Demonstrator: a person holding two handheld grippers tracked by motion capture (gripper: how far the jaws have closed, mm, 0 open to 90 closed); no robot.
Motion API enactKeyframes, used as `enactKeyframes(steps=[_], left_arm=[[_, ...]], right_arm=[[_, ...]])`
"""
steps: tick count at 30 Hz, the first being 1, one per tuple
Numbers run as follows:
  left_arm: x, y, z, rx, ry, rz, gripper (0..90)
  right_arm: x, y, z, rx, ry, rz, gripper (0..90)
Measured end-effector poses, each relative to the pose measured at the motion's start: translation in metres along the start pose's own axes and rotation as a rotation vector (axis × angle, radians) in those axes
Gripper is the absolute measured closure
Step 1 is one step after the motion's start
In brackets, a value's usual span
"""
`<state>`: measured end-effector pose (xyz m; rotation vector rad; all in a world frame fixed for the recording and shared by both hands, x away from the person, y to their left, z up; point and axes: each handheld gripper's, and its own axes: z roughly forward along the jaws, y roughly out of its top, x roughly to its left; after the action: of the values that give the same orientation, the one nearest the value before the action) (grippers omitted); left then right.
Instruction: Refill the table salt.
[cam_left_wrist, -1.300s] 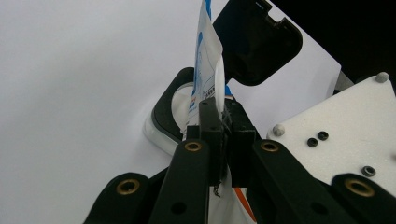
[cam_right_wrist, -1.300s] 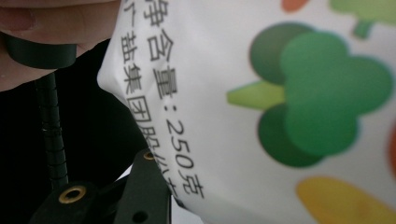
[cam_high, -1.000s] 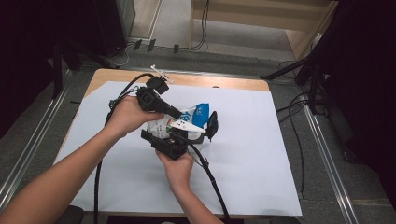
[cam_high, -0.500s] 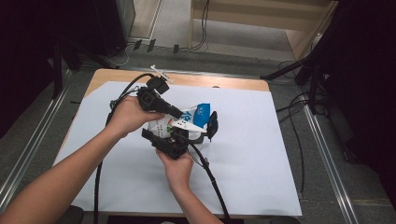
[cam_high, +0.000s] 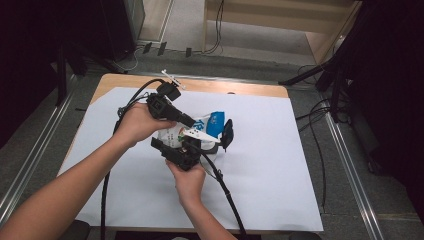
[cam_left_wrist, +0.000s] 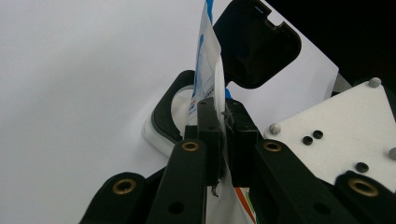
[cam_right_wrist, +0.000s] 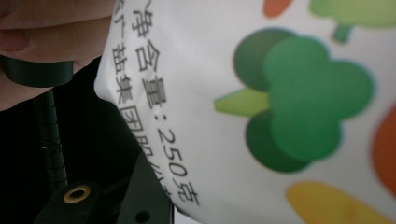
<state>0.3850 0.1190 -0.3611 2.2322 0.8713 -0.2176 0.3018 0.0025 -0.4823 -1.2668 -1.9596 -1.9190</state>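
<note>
Near the centre of the high view, both grippers meet at a white printed bag (cam_high: 200, 127) held above the white sheet (cam_high: 280, 165) covering the table. The left gripper (cam_left_wrist: 219, 140) has its jaws closed on the bag's thin edge, visible in the left gripper view at centre. Behind it lies a black container (cam_left_wrist: 168, 112) with an open lid (cam_left_wrist: 257, 44). The right gripper (cam_high: 182, 152) sits against the bag; its jaw state cannot be determined.

A wooden table (cam_high: 235, 88) (white sheet (cam_high: 280, 165) on top) stands on grey floor (cam_high: 190, 30).
</note>
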Motion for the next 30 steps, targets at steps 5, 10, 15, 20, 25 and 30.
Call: enactKeyframes(steps=[5, 10, 15, 20, 25, 30], left_arm=[[0.0006, 0.0004, 0.0009, 0.002, 0.003, 0.002, 87.7], [0.0014, 0.0009, 0.0015, -0.001, -0.001, -0.004, 87.8], [0.0022, 0.0006, 0.0013, -0.004, 0.001, -0.006, 87.8], [0.0028, 0.0001, 0.0012, -0.005, 0.0, -0.004, 87.8], [0.0028, 0.0004, 0.0011, -0.006, -0.001, -0.012, 87.8], [0.0032, 0.0014, 0.0013, -0.004, -0.003, -0.011, 88.0]], right_arm=[[-0.0003, 0.0002, -0.0002, 0.0, -0.005, 0.004, 69.1], [-0.0013, 0.0007, -0.0001, 0.002, -0.006, 0.006, 69.1], [-0.0012, 0.0013, -0.0003, 0.004, -0.007, 0.009, 69.0], [-0.0016, 0.0011, 0.0001, 0.005, -0.009, 0.001, 69.0], [-0.0016, 0.0013, 0.0004, 0.003, -0.01, 0.002, 69.0], [-0.0016, 0.0016, 0.0006, 0.001, -0.008, 0.008, 69.0]])
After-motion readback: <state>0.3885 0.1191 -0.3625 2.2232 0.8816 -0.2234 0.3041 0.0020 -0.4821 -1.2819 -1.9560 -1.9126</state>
